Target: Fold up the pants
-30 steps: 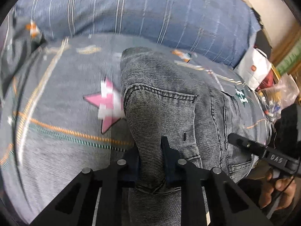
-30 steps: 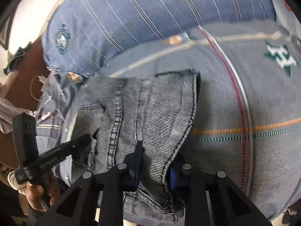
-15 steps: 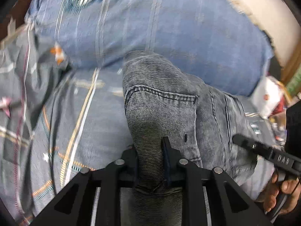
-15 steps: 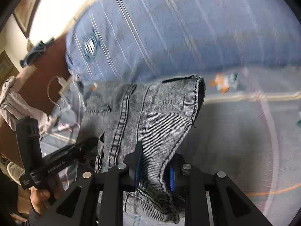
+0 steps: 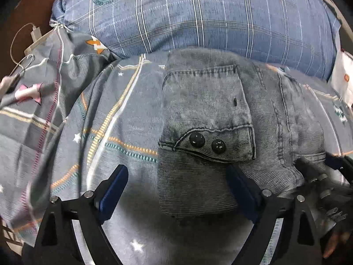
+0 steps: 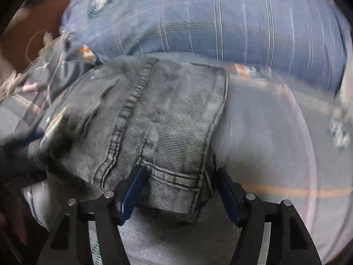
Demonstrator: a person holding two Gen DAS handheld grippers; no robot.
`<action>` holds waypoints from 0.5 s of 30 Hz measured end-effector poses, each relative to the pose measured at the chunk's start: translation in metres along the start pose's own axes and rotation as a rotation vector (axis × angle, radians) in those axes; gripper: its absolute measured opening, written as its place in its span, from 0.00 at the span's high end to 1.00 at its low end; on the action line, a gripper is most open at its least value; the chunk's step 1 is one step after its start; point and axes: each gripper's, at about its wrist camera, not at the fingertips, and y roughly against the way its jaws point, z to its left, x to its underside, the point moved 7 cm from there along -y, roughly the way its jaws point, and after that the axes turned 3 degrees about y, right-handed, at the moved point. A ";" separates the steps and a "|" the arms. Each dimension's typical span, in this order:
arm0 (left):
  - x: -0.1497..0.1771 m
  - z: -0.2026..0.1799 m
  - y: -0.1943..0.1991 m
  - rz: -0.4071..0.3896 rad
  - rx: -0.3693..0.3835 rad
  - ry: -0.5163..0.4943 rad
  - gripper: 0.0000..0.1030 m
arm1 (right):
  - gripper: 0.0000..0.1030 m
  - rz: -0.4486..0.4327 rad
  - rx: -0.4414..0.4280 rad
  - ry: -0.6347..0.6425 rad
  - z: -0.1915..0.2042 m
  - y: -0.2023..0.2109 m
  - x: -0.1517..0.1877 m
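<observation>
The grey denim pants (image 5: 209, 114) lie folded into a compact stack on the patterned grey bedspread (image 5: 106, 132), with a back pocket and two black buttons (image 5: 207, 143) facing up. My left gripper (image 5: 176, 187) is open; its jaws stand wide apart around the near left part of the stack. In the right wrist view the pants (image 6: 154, 114) lie the same way, and my right gripper (image 6: 178, 187) is open with its jaws on either side of the near hem corner. The right gripper also shows at the right edge of the left wrist view (image 5: 326, 176).
A large blue plaid pillow (image 5: 209, 15) lies right behind the pants. A white charger and cable (image 5: 33, 37) sit on brown wood at the far left. A white bag (image 5: 344, 84) is at the right edge. Bedspread lies to the left of the pants.
Both grippers were shut on the denim and carrying it toward the pillow. Now the folded pants lie on the bedspread and both grippers have opened and let go.
</observation>
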 end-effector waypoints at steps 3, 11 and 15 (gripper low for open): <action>-0.006 0.006 0.017 0.008 0.012 0.020 0.12 | 0.32 -0.096 0.010 0.026 -0.001 0.039 -0.009; -0.011 -0.012 0.073 -0.112 0.035 -0.028 0.12 | 0.01 -0.215 0.041 0.054 0.013 0.099 -0.007; -0.005 -0.017 0.083 -0.100 0.074 -0.015 0.12 | 0.00 -0.154 0.081 0.062 0.014 0.094 0.004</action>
